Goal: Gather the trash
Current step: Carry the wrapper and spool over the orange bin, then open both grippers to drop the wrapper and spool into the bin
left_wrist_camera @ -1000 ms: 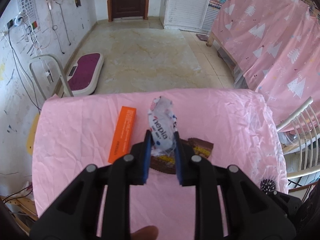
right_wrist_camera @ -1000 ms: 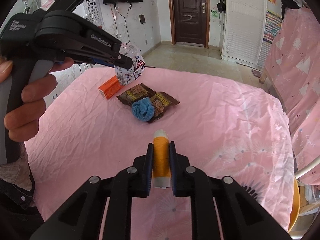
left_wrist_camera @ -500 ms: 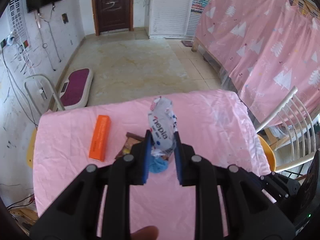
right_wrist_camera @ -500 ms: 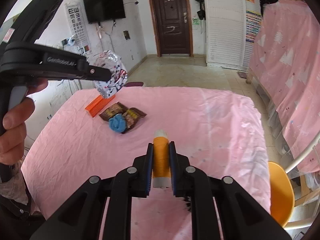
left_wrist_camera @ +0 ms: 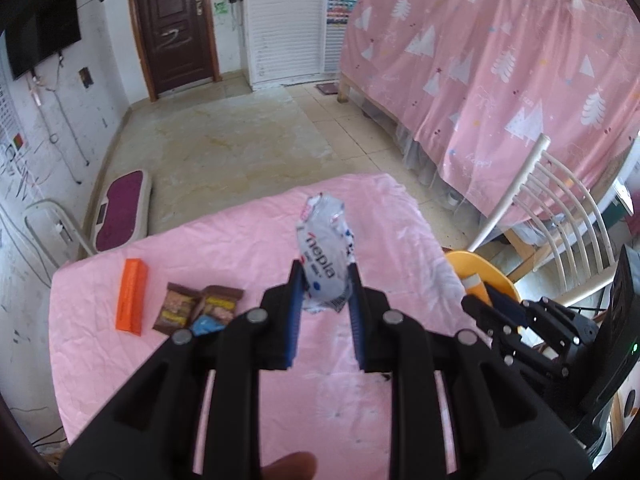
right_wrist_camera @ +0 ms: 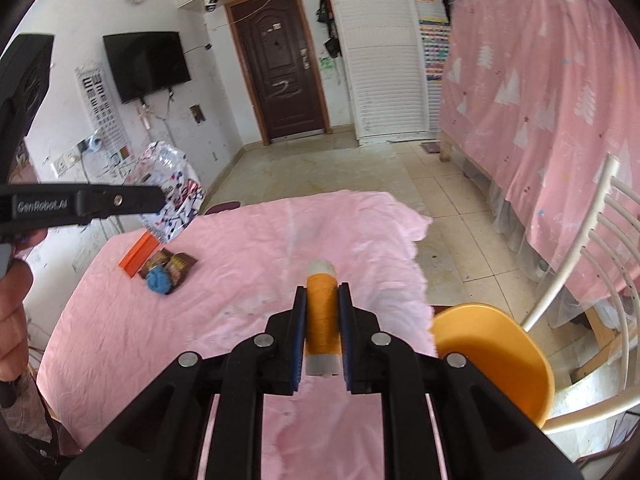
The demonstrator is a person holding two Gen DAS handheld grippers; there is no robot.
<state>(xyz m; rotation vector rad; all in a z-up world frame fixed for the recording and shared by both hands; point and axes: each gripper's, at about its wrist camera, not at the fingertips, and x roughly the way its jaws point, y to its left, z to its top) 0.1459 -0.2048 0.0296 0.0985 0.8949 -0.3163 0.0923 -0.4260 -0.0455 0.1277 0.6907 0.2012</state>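
Both loaded above pink table (right_wrist_camera: pixel 248 248): left gripper (left_wrist_camera: pixel 325 280) clamped on crumpled wrapper (left_wrist_camera: pixel 325 248), right gripper (right_wrist_camera: pixel 322 308) clamped on orange tube (right_wrist_camera: pixel 321 308), long axis along fingers; remaining wrappers (left_wrist_camera: pixel 198 304) far-left, nearer left.

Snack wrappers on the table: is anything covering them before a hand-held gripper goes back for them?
Yes. A blue wad lies on the two wrappers, at their near edge. An orange box lies beside them, not on them.
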